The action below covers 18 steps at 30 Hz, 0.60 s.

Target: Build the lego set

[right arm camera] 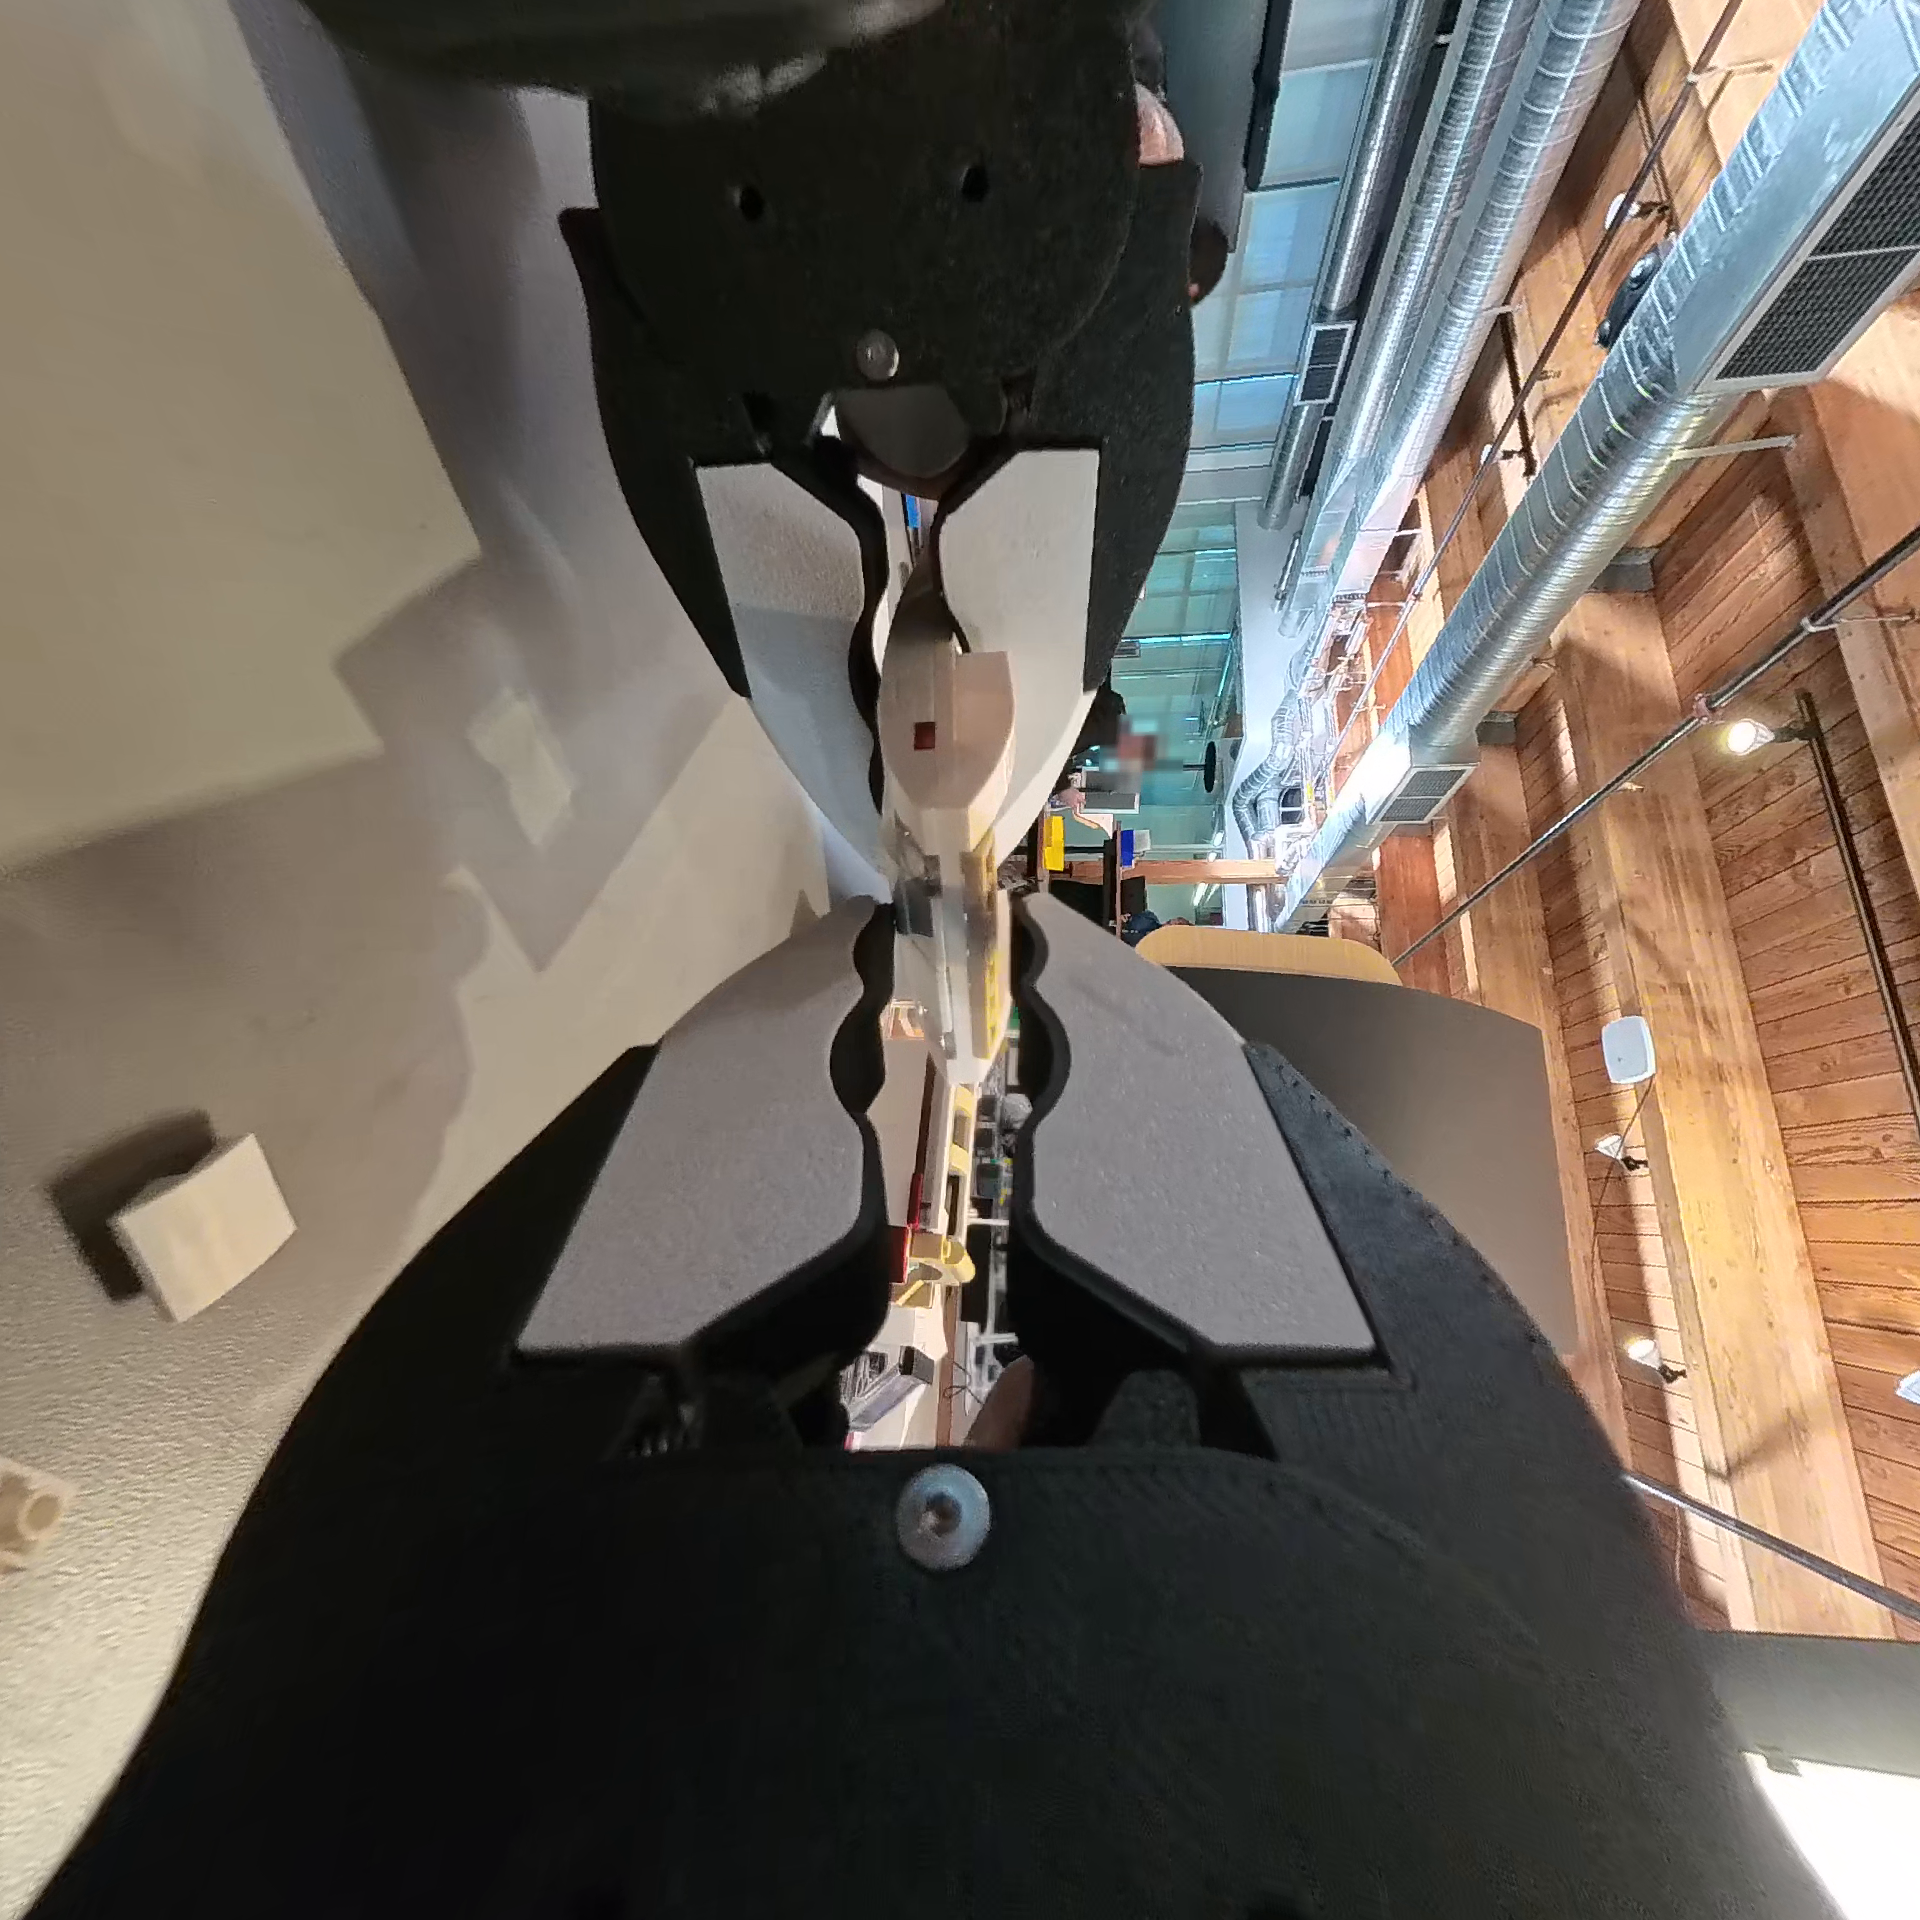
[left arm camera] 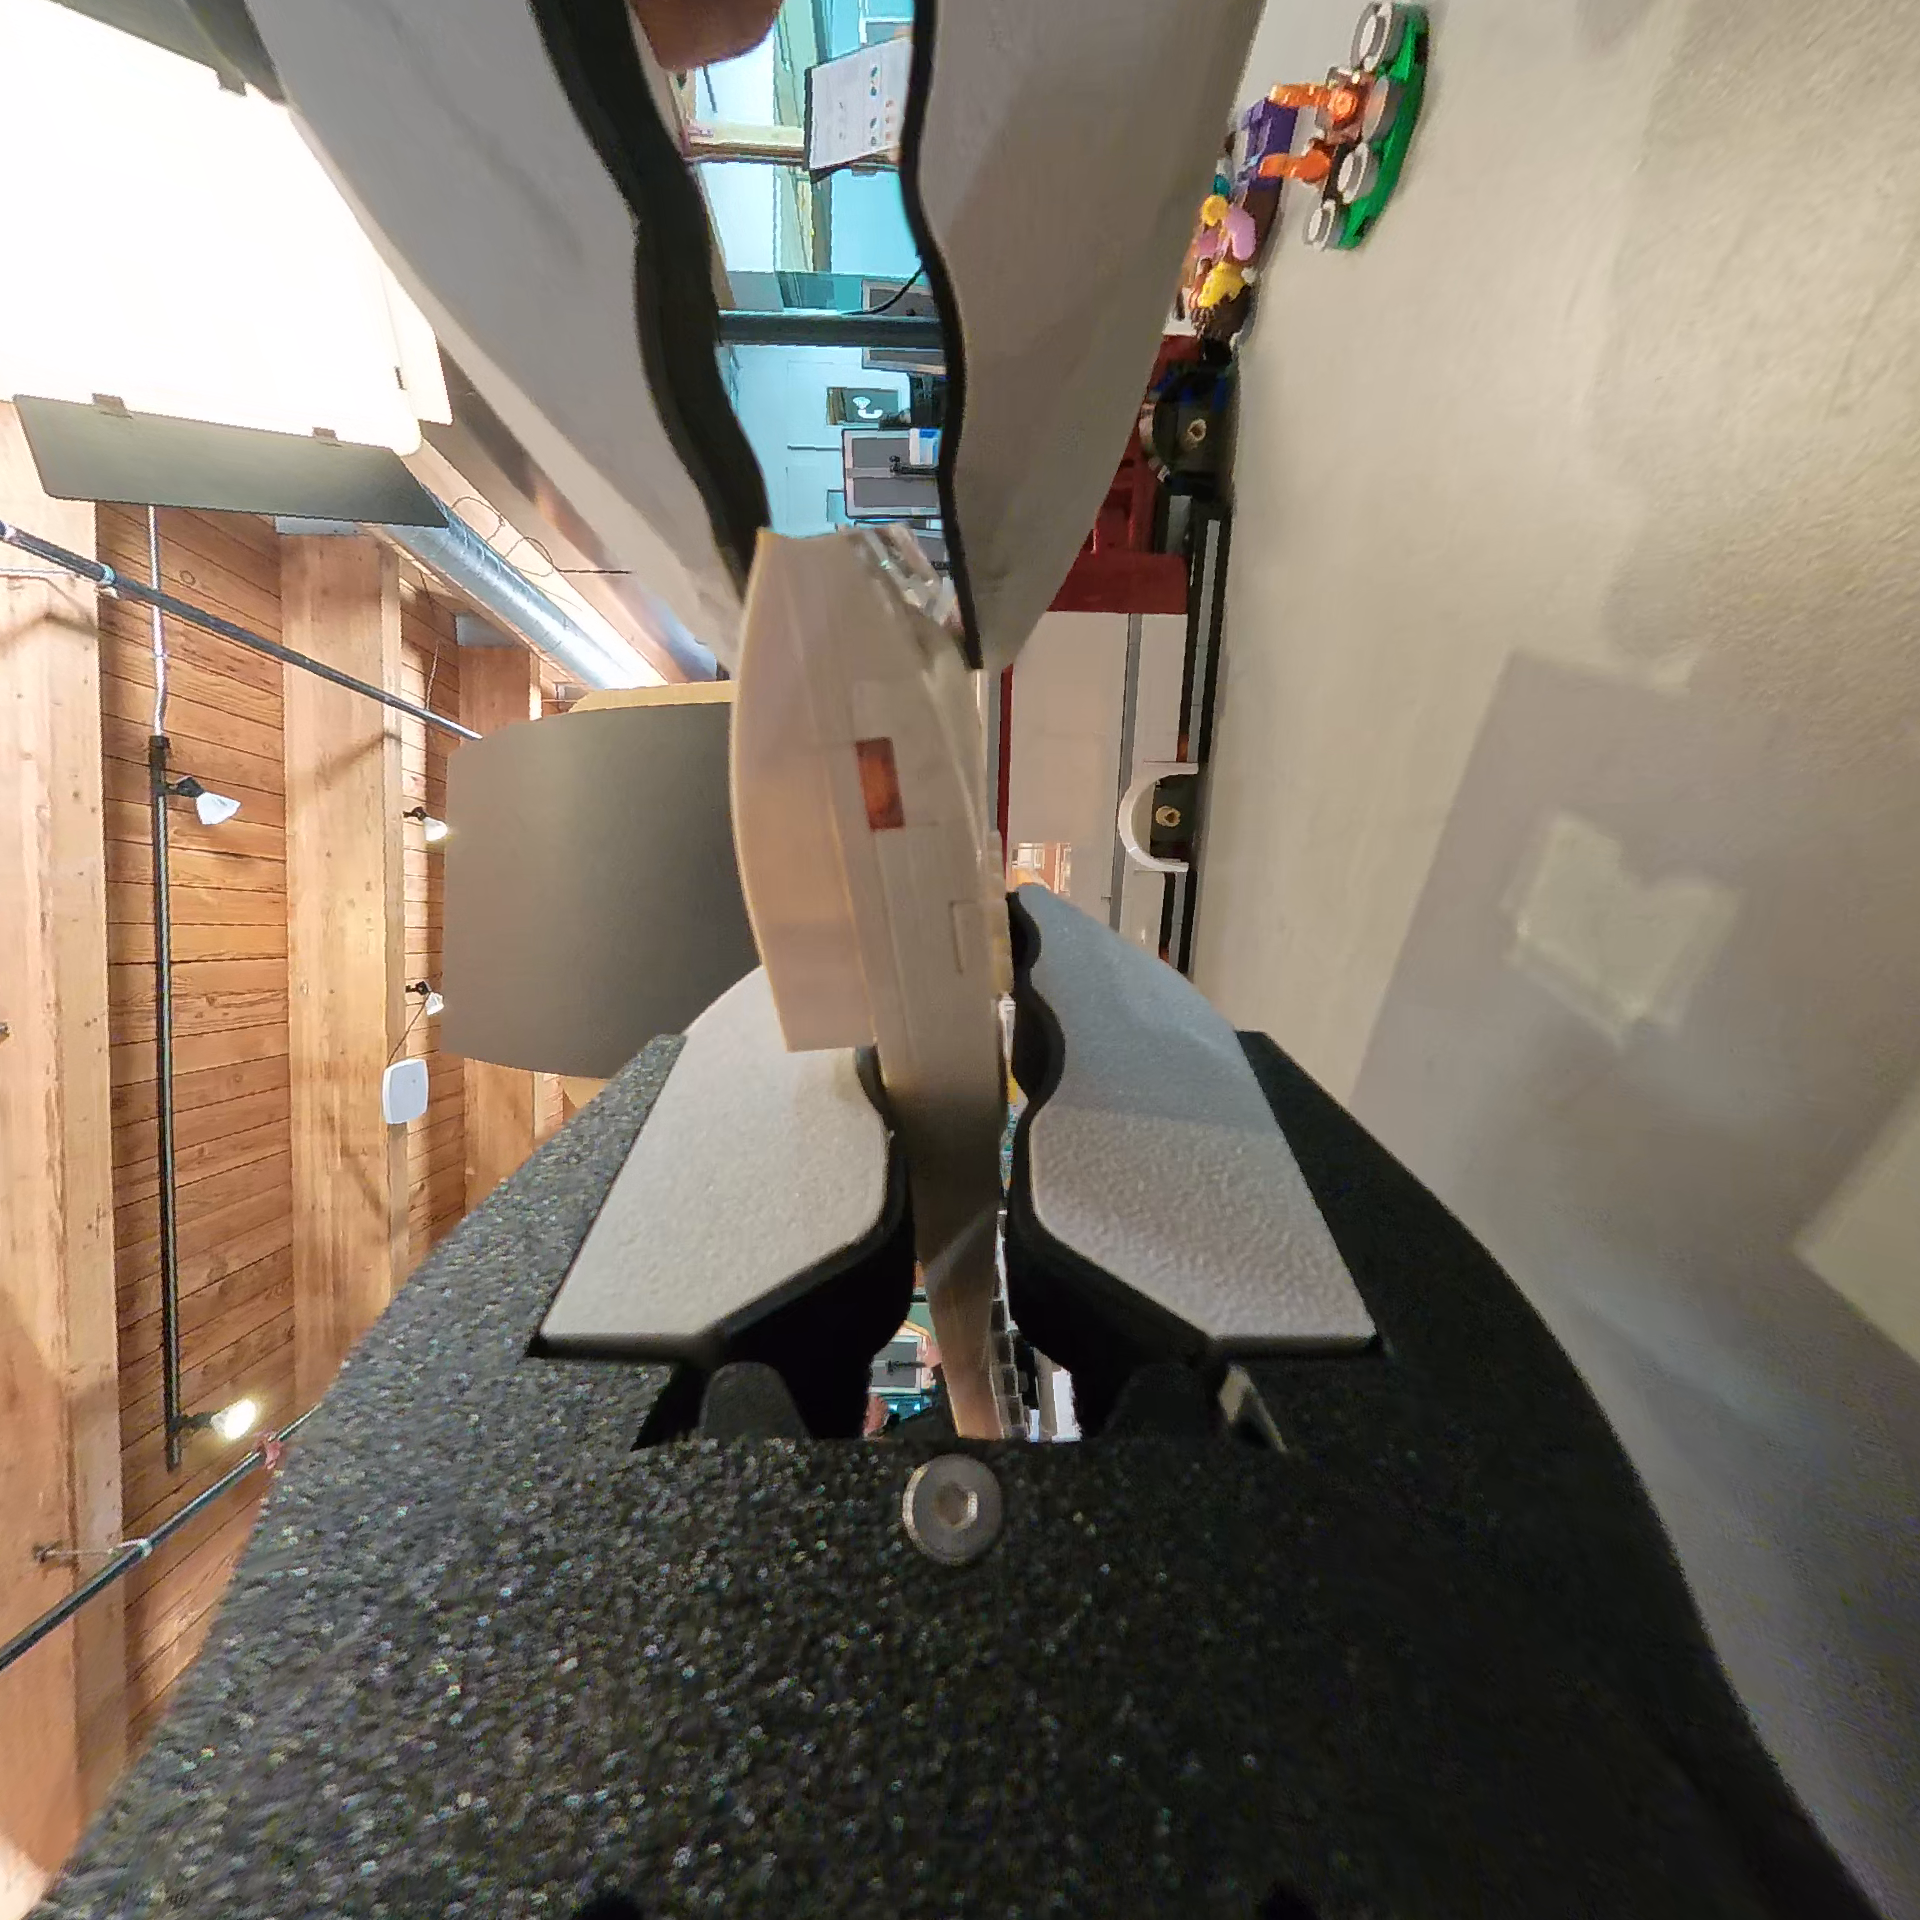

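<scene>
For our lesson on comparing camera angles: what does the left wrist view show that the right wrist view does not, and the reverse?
Only the left wrist view: a colourful brick toy on the pale table.

Only the right wrist view: a loose cream block, a small cream brick and ceiling ducts.

Both: the left gripper and right gripper facing each other, each closed on the same white brick model.

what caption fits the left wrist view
Two grippers hold a white toy-brick model from opposite ends above a grey table.
</scene>
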Each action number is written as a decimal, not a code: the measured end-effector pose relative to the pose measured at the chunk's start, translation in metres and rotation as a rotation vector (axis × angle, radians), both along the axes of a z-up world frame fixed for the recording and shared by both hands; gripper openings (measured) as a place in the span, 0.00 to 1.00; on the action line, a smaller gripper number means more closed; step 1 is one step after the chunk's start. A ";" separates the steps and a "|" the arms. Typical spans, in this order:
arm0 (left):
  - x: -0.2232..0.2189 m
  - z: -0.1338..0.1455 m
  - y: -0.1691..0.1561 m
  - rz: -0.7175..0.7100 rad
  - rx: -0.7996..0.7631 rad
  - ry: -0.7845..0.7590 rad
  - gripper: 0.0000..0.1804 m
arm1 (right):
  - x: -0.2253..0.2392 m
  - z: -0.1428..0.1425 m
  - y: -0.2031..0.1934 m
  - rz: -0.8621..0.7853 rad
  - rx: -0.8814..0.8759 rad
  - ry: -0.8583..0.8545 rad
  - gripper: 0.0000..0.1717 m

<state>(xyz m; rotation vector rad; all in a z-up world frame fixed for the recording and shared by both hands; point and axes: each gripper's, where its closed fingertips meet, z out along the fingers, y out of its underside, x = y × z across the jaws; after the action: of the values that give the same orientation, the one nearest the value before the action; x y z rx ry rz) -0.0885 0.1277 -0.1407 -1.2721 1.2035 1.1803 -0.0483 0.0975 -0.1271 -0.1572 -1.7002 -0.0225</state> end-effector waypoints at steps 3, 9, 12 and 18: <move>-0.001 0.001 -0.001 0.000 0.003 0.000 0.08 | 0.002 0.003 0.001 -0.001 0.013 0.018 0.14; -0.002 0.001 -0.001 0.003 0.005 0.001 0.08 | 0.008 0.001 0.002 0.020 0.011 0.019 0.16; 0.000 0.002 -0.002 -0.007 0.009 0.005 0.08 | 0.007 -0.001 0.003 0.014 0.020 0.018 0.17; 0.001 0.002 -0.004 -0.012 0.013 0.006 0.08 | 0.005 -0.001 0.003 0.008 0.051 0.028 0.10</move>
<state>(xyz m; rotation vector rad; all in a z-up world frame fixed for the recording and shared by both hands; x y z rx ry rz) -0.0872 0.1241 -0.1386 -1.2507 1.2043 1.1817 -0.0434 0.1004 -0.1281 -0.1124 -1.6707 -0.0571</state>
